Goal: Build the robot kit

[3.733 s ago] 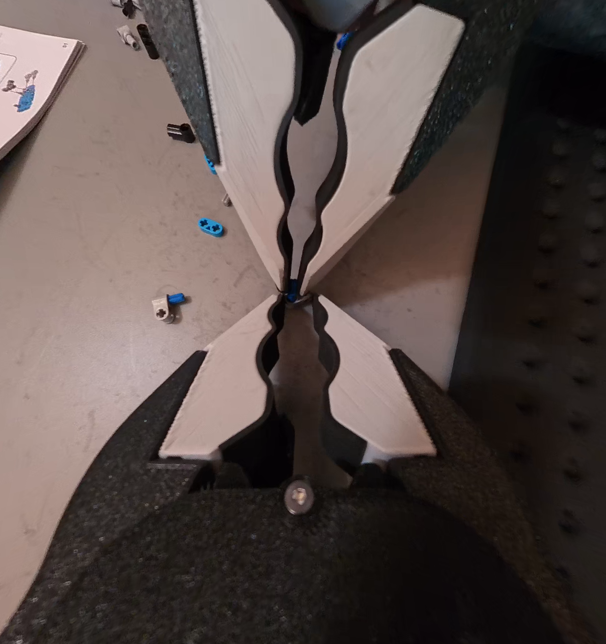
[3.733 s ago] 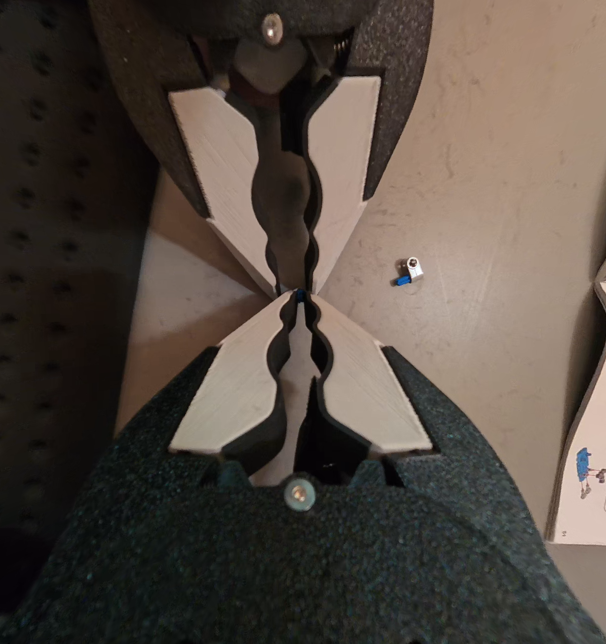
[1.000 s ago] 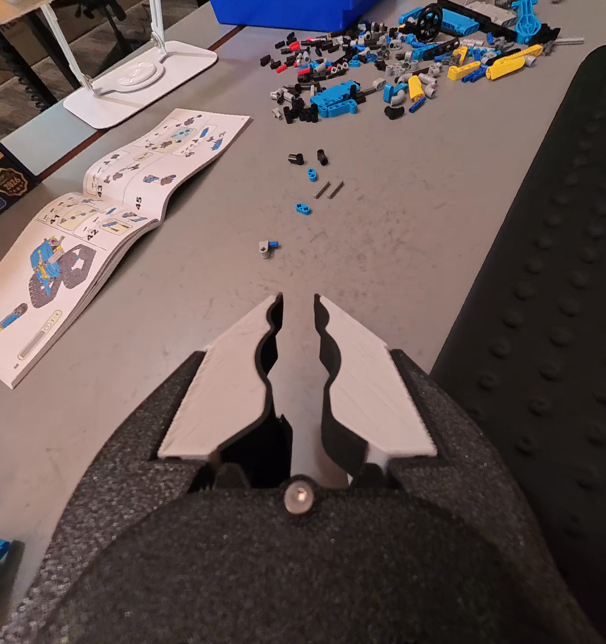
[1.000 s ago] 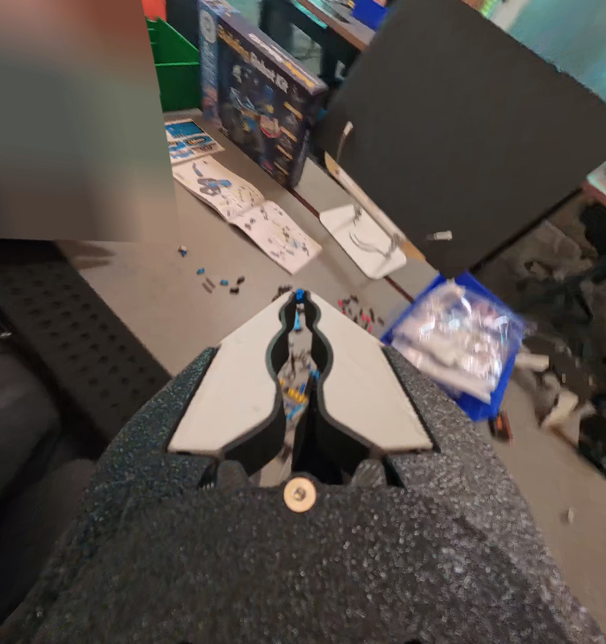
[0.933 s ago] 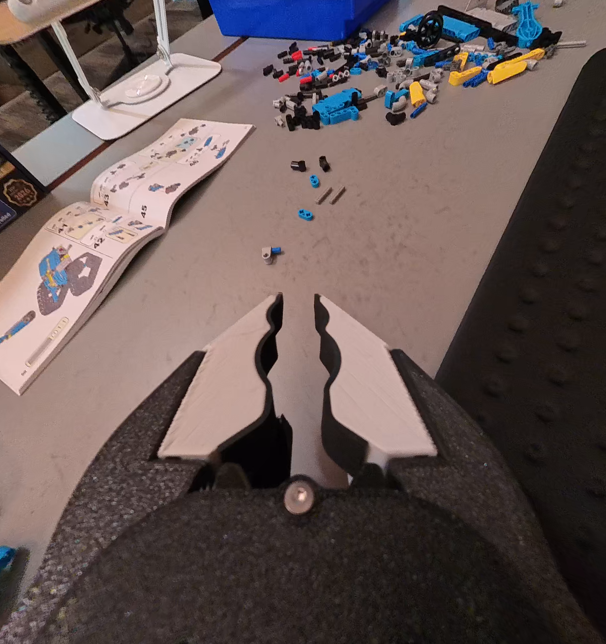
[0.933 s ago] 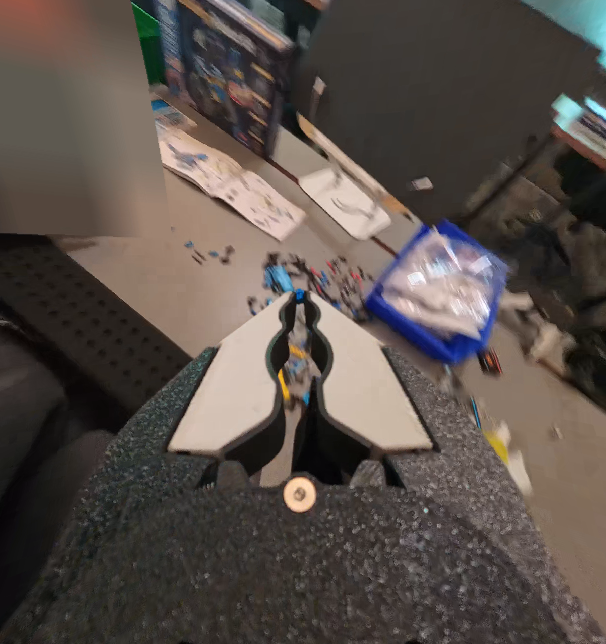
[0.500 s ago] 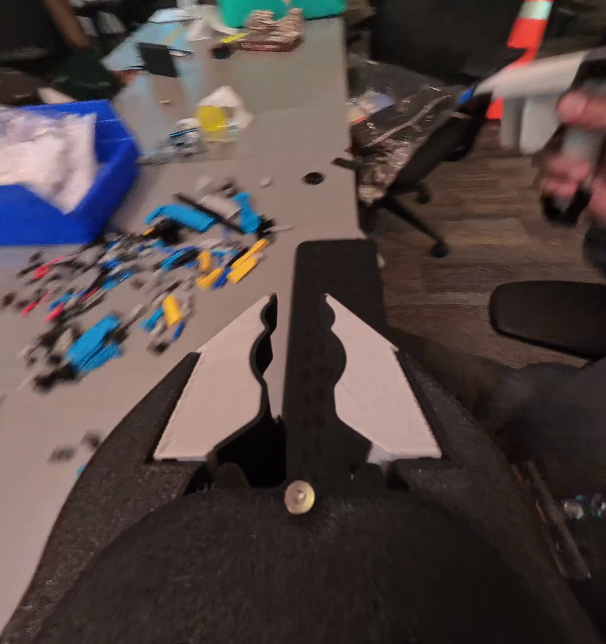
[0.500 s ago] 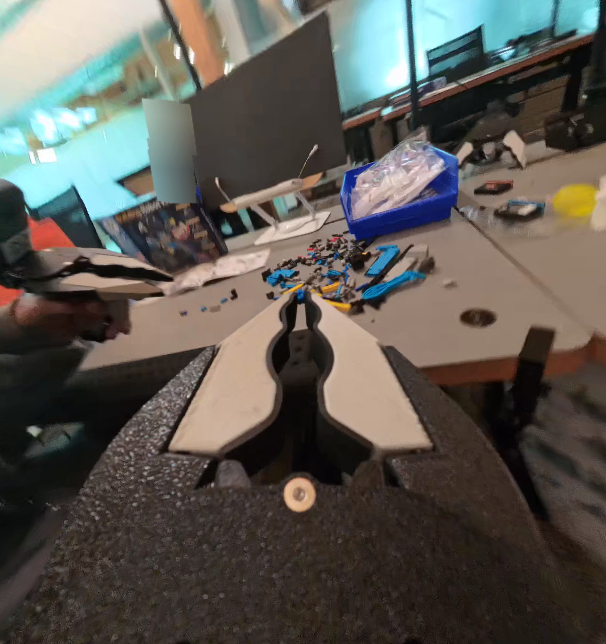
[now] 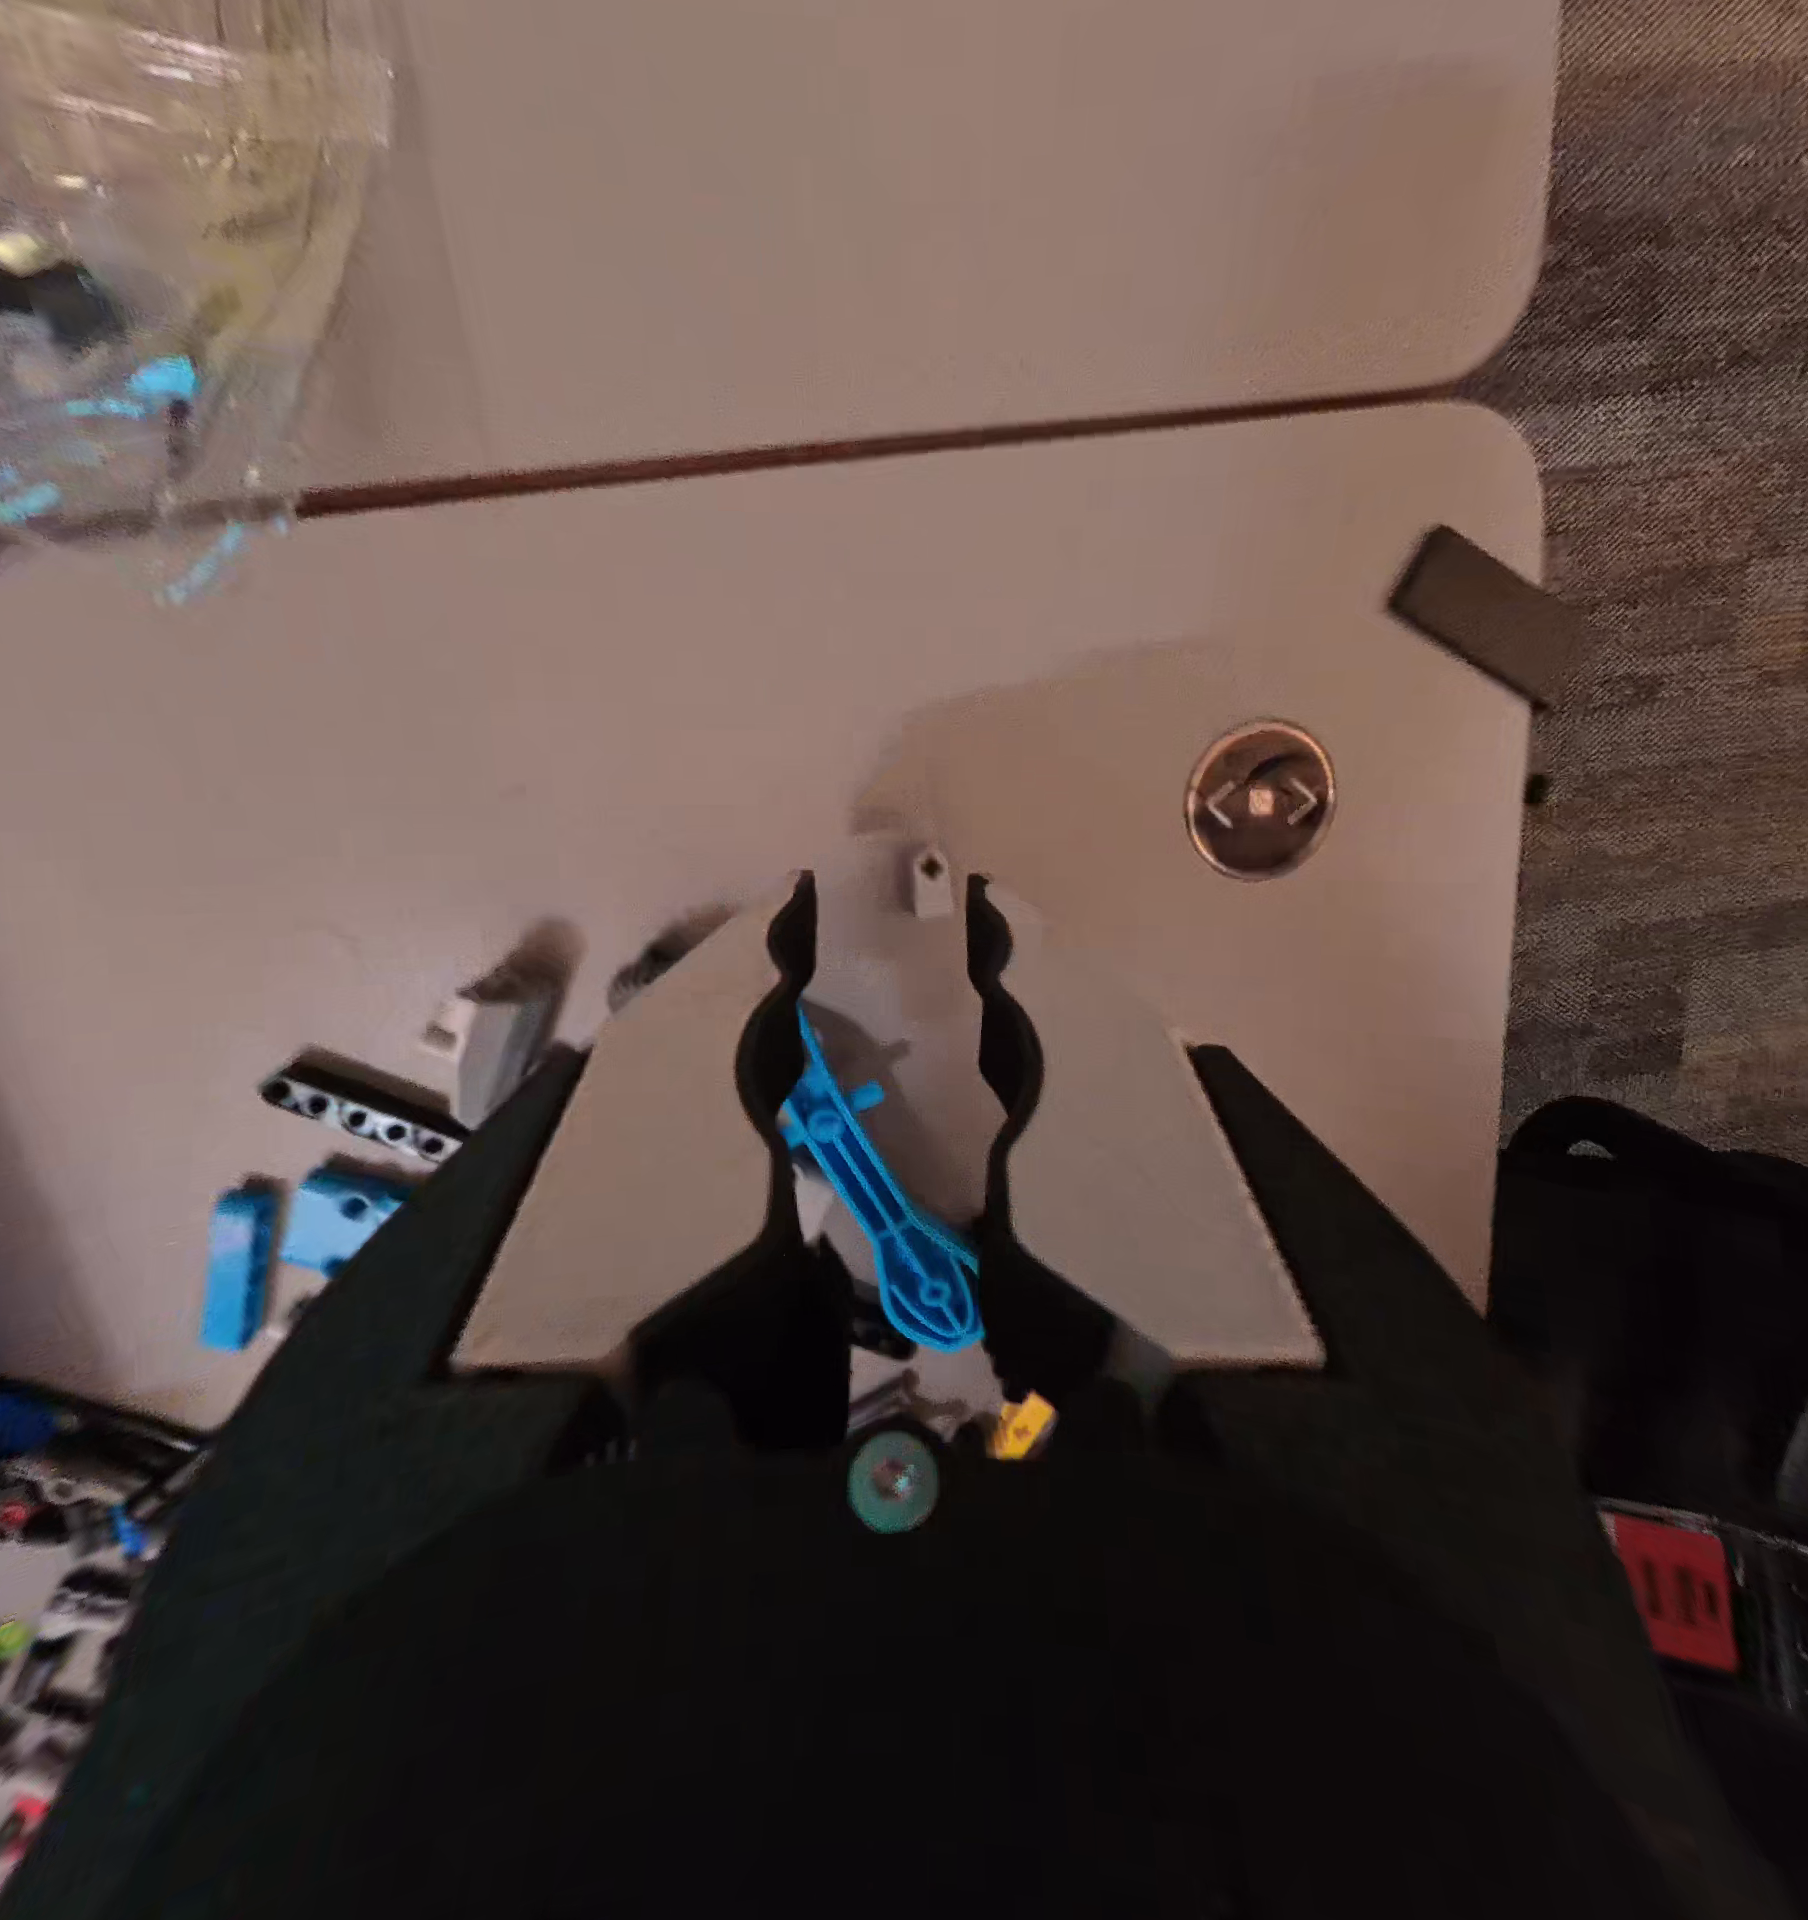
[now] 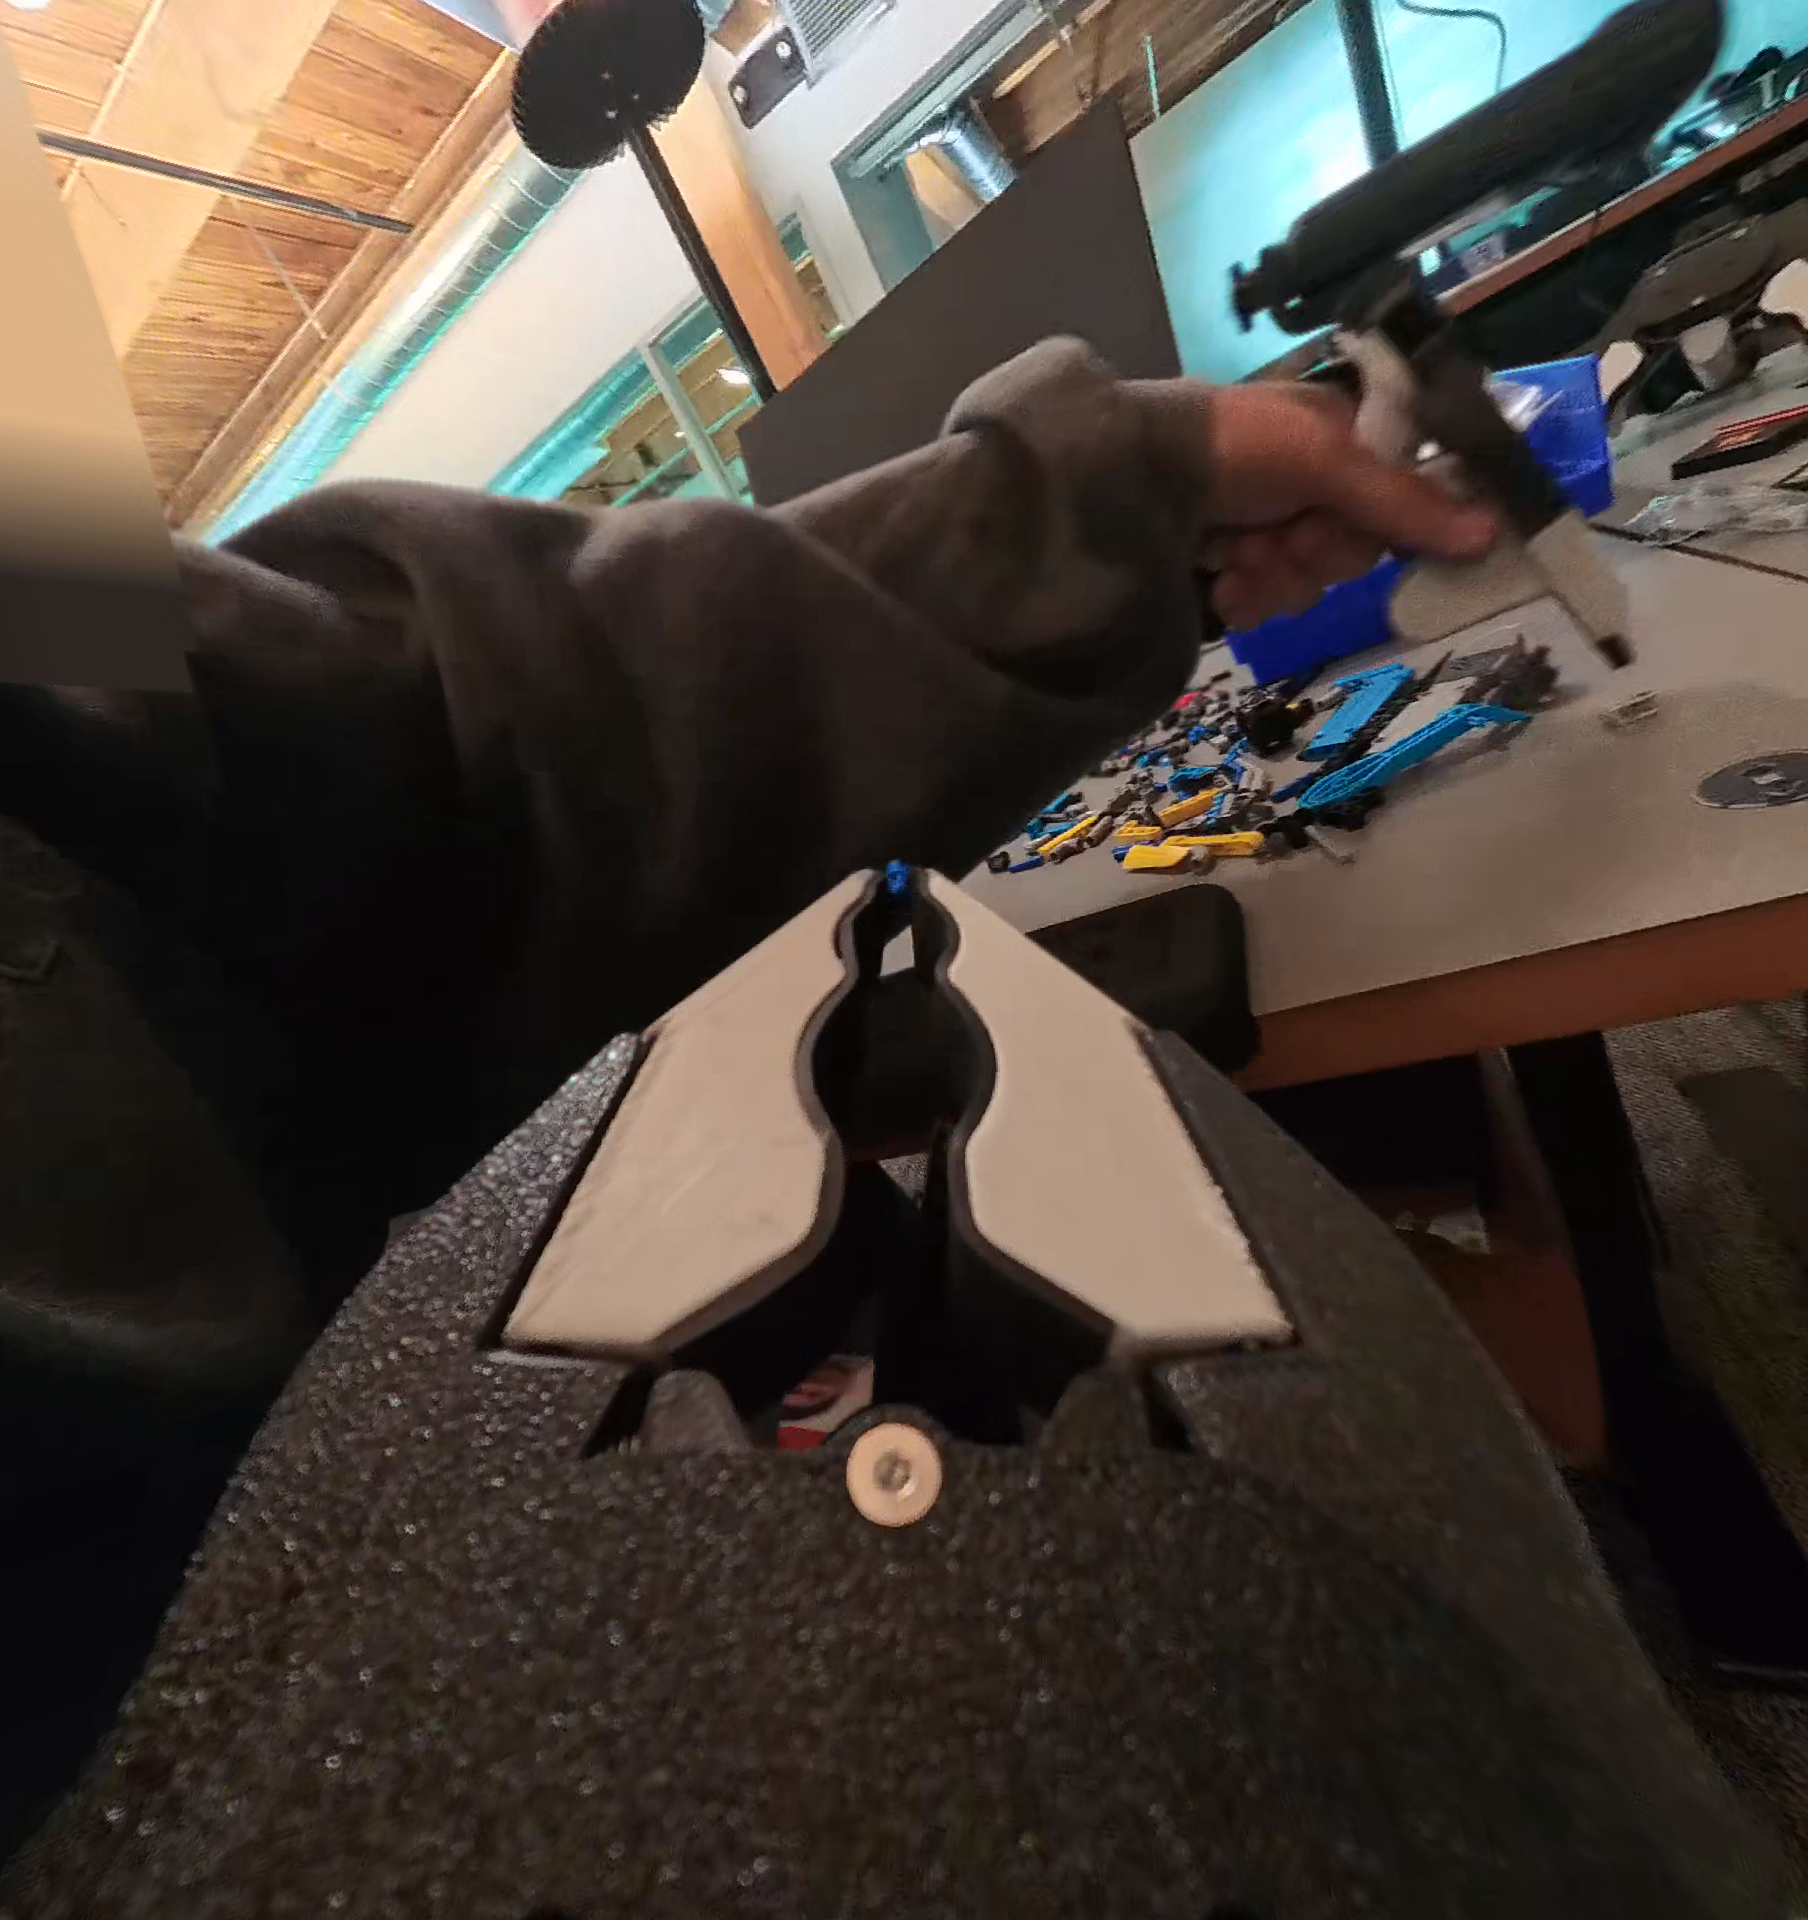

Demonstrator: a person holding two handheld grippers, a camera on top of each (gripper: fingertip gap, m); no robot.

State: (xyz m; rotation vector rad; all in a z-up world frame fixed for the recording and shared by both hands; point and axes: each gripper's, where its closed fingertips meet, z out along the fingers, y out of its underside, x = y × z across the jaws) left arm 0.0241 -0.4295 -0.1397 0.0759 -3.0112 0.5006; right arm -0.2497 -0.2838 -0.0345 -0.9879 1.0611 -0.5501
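Note:
My left gripper (image 9: pixel 889 883) is open and empty, held over the grey table (image 9: pixel 671 675). A small grey block (image 9: pixel 929 894) lies just beyond its tips. A long blue piece (image 9: pixel 879 1195) lies on the table and shows through the gap between the fingers. My right gripper (image 10: pixel 897 890) is shut on a tiny blue pin (image 10: pixel 895 876), held in the air off the table's near edge. The right wrist view also shows a sleeved arm (image 10: pixel 671 665) reaching out with the left gripper (image 10: pixel 1596 634) above the same grey block (image 10: pixel 1627 709).
A pile of blue, yellow and black building pieces (image 10: pixel 1295 769) covers the table. A blue bin (image 10: pixel 1399 592) stands behind it. A metal grommet (image 9: pixel 1258 800) sits near the table corner. A clear plastic bag (image 9: pixel 100 260), a black holed beam (image 9: pixel 360 1117) and a black mat (image 10: pixel 1170 956) are nearby. The tips of one gripper are about 35 cm away from the tips of the other. My right tips are about 25 cm from the metal grommet (image 9: pixel 1258 800), my left tips only 7 cm.
The grippers were tip to tip on the blue pin; the left let go, opened and swung to the table's far end. The right drew back off the table with the pin.

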